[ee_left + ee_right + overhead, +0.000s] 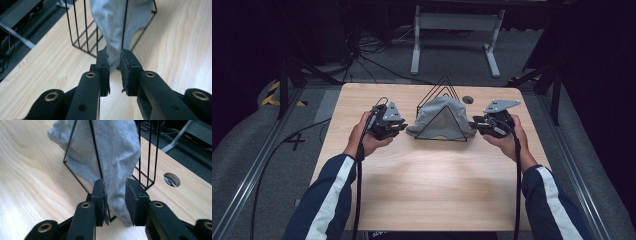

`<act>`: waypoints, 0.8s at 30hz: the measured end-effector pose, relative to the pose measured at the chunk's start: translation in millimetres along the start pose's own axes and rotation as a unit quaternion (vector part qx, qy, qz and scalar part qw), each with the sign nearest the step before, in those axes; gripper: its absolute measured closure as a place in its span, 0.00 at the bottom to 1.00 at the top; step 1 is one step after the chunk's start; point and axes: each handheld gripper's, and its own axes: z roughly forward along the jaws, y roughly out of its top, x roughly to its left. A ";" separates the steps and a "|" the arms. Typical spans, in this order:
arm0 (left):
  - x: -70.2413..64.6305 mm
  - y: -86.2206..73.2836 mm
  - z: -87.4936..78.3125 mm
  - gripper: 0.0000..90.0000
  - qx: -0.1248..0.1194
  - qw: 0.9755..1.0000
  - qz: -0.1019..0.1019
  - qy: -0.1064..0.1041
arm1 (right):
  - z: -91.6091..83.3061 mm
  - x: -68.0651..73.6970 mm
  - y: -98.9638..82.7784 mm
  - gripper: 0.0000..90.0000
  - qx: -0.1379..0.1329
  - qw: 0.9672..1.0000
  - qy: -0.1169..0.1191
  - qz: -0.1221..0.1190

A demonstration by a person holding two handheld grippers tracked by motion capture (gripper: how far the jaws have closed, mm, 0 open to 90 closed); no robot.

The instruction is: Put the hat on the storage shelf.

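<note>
Two grippers flank a grey knit cloth (441,117) draped over a black wire rack (443,89) mid-table. We hold the left gripper (114,65) and right gripper (115,195) at opposite ends of its long axis, about equally near. Both sets of jaws stand parted, soft fabric edge between the pads, not yet pinched. The wooden table (427,185) is smooth and pale.

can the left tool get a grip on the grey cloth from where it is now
Probably yes. The left tool is open, with the grey cloth's hanging edge already at its tips. One thin bar of the wire rack crosses close by and might get pinched too.
</note>
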 end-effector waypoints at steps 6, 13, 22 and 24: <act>-6.3 -19.1 -18.2 0.80 0.015 1.000 0.005 0.002 | -13.0 3.6 -9.2 0.73 0.007 1.000 0.006 -0.004; -15.0 -48.5 -30.7 0.70 0.044 0.999 0.013 0.004 | -25.8 9.1 -23.9 0.67 0.022 1.000 0.008 -0.011; -32.7 -86.8 -44.7 0.48 0.080 0.997 0.003 0.006 | -38.2 18.2 -52.3 0.57 0.039 0.999 0.003 -0.026; -35.0 -95.0 -45.3 0.43 0.083 0.997 -0.005 0.005 | -38.7 22.2 -60.4 0.52 0.044 0.999 0.001 -0.028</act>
